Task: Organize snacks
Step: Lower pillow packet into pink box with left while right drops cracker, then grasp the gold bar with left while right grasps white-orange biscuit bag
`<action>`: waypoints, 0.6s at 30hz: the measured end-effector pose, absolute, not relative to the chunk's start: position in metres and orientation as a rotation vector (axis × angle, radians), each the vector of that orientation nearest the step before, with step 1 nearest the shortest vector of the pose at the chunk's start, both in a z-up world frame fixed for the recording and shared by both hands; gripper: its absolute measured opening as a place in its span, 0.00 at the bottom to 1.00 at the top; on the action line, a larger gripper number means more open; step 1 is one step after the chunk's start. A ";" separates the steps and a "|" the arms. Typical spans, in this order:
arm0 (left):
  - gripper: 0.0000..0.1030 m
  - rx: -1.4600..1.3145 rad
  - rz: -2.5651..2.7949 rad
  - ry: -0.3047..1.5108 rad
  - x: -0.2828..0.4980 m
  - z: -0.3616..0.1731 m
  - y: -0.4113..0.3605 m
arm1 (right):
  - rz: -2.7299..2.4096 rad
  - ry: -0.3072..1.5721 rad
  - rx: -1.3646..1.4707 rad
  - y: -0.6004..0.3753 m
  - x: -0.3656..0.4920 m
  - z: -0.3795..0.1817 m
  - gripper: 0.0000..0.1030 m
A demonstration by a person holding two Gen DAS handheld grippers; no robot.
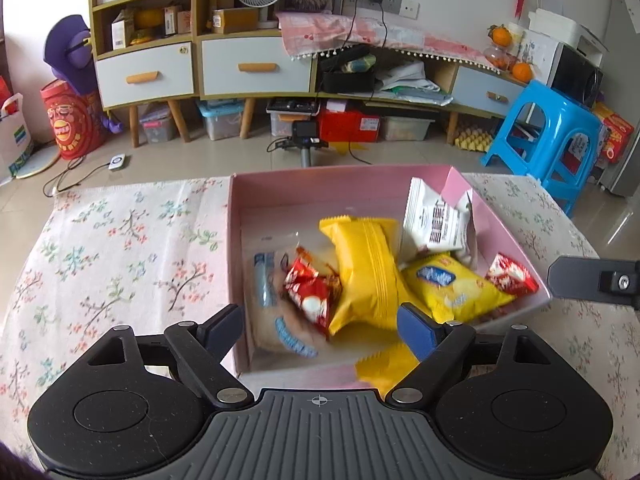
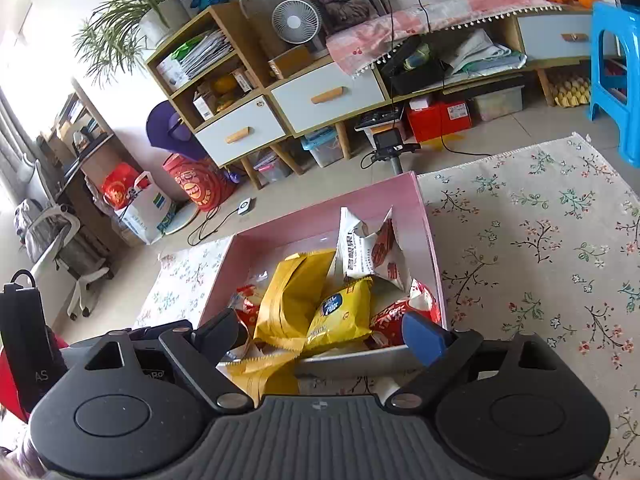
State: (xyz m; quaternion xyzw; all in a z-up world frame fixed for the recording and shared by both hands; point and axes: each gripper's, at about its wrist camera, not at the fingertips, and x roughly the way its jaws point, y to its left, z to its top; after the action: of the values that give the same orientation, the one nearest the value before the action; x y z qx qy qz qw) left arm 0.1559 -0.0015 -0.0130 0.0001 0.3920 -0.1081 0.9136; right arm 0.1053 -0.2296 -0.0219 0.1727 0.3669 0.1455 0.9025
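A pink box [image 1: 236,240] stands on the flowered cloth and holds several snack packs. Among them are a big yellow pack [image 1: 364,268], a small red pack [image 1: 312,296], a white pack [image 1: 434,220] and a yellow pack with a blue logo [image 1: 448,288]. My left gripper [image 1: 320,332] hangs open over the box's near side, its pads touching nothing. Another yellow pack [image 1: 384,368] lies across the near rim. In the right wrist view the right gripper [image 2: 320,336] is open above the same box [image 2: 424,216], with that yellow pack [image 2: 264,372] below it.
The flowered cloth [image 2: 540,240] stretches to the right of the box. Part of the right gripper [image 1: 592,280] shows at the left wrist view's right edge. Beyond are a blue stool [image 1: 548,128], a low cabinet [image 1: 256,68] and a small camera on a stand [image 1: 306,132].
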 end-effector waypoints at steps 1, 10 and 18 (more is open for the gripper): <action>0.84 0.008 -0.220 0.805 0.152 -0.013 0.000 | 0.302 0.757 0.348 -0.228 0.103 -0.021 0.80; 0.90 0.074 -0.186 0.817 0.120 -0.020 0.021 | 0.301 0.759 0.267 -0.221 0.088 -0.021 0.85; 0.92 0.061 -0.136 0.840 0.090 -0.041 0.047 | 0.299 0.755 0.196 -0.214 0.071 -0.022 0.88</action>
State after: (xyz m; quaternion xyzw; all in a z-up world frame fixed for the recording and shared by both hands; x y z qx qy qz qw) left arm 0.0901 0.0468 -0.0406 0.0295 0.4074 -0.0658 0.9104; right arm 0.0709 -0.2141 -0.0222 0.0953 0.3666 0.1450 0.9140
